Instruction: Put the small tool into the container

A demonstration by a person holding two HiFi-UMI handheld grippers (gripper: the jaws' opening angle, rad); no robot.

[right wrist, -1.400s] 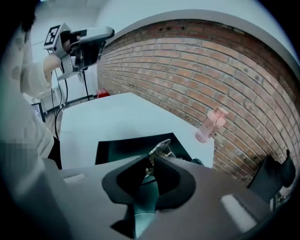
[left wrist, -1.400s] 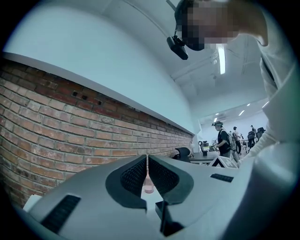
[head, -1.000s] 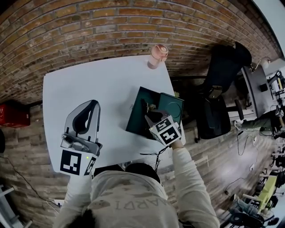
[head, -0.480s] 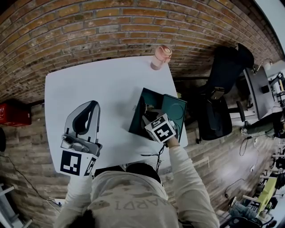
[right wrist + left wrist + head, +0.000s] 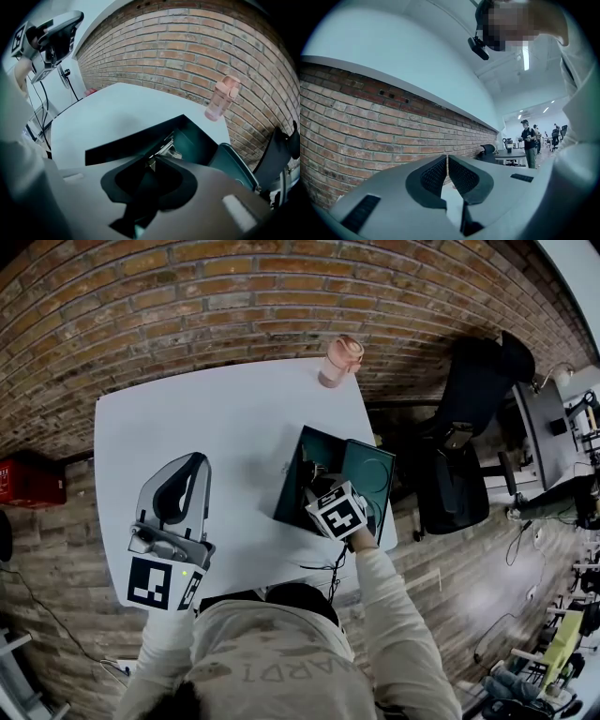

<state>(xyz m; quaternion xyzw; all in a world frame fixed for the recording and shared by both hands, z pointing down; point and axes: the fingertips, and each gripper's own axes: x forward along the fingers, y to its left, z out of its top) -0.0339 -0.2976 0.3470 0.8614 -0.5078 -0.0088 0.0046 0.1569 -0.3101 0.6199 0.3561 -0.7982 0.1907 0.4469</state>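
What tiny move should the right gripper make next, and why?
Probably widen the jaws of the right gripper slightly: they have just been opening, a small metal tool sits between their tips, and they hang over the open dark green box on the white table, so it should drop in.

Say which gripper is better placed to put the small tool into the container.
Right. The right gripper hangs over the container; its jaws have just been opening with the small tool between them. The left gripper is shut, empty, over the table.
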